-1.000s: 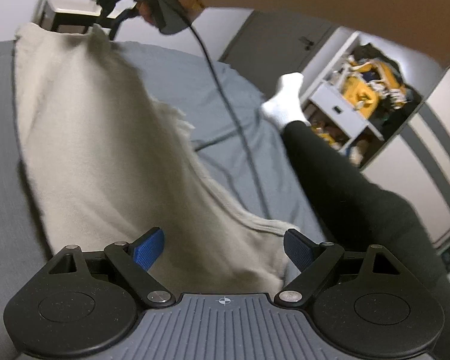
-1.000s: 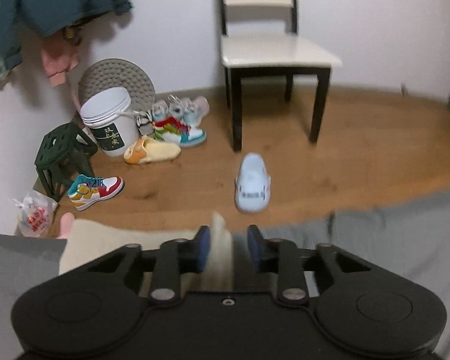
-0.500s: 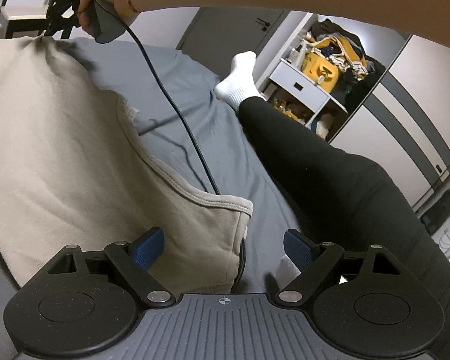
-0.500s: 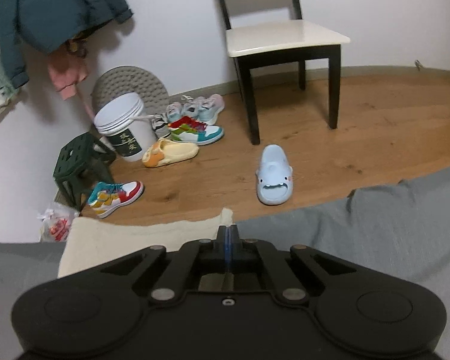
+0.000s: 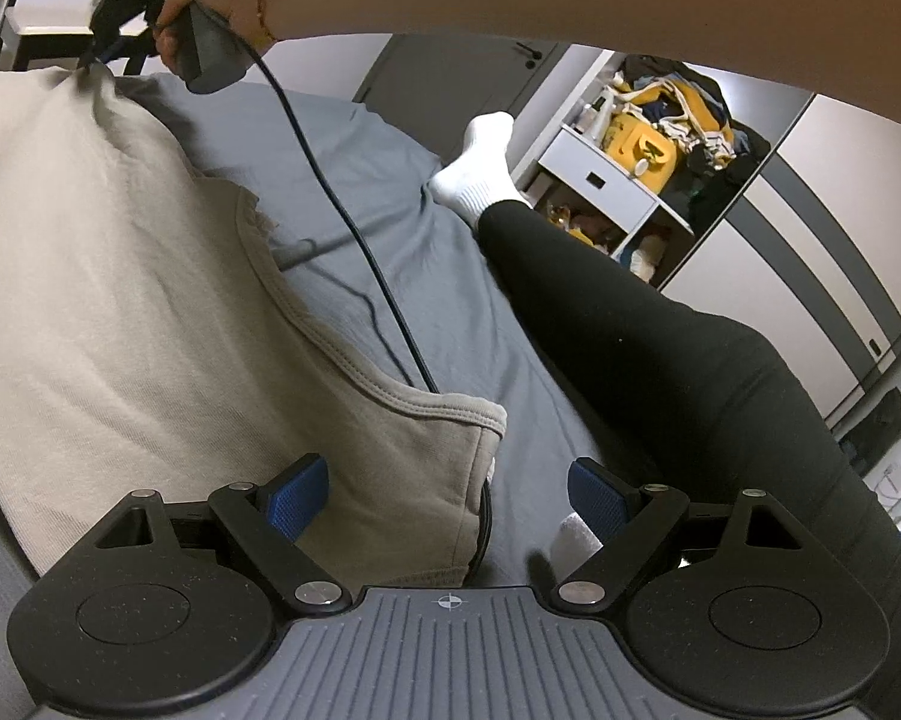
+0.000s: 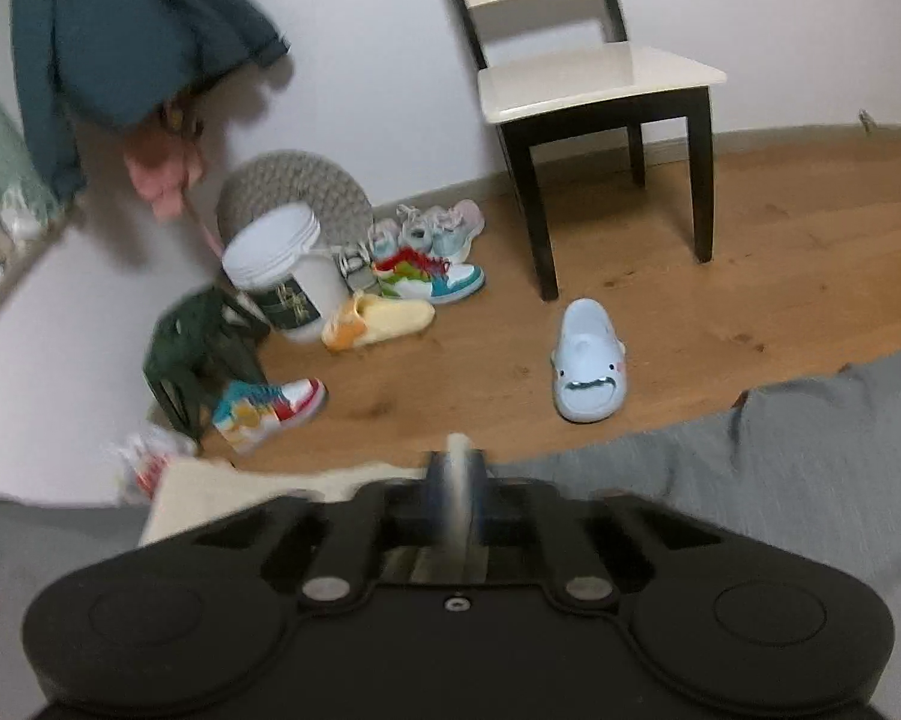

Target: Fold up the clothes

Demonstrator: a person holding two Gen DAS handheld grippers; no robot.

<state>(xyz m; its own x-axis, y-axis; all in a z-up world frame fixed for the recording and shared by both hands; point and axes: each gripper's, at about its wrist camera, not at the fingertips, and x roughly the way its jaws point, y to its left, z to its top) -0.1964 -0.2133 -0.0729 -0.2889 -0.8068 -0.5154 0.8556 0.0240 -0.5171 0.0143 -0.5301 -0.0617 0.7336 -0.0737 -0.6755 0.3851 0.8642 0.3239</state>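
Beige knit fabric, a garment (image 5: 120,300) with a stitched hem, lies spread over the grey bed (image 5: 402,228) and fills the left half of the left wrist view. One hemmed corner sits just ahead of the left gripper (image 5: 447,495), whose blue-padded fingers (image 5: 297,495) stand wide apart; the left pad rests above the cloth, the right pad over bare bedding, and nothing is clamped between them. At the far end of the garment, the right gripper (image 5: 99,51) pinches a raised peak of the fabric, held by the person's hand (image 5: 210,6) on a grey handle, with the bare forearm crossing the top of the frame. A black cable (image 5: 342,222) runs down from that handle across the bedding and passes under the hemmed corner. A leg in black leggings (image 5: 660,348) with a white sock (image 5: 483,165) lies on the bed to the right, and an open shelf unit (image 5: 630,156) stuffed with yellow and dark items stands beyond it. In the right wrist view, which is blurred, the right gripper (image 6: 455,474) has its fingers drawn close together with a thin pale strip of cloth (image 6: 456,450) standing up between them; more beige fabric (image 6: 258,492) spreads to the left on the bed. Past the bed edge is a wooden floor (image 6: 750,276) with a pale blue shark slipper (image 6: 587,360), several sneakers (image 6: 429,276), a white bucket (image 6: 282,270) and a dark-legged chair (image 6: 594,84).
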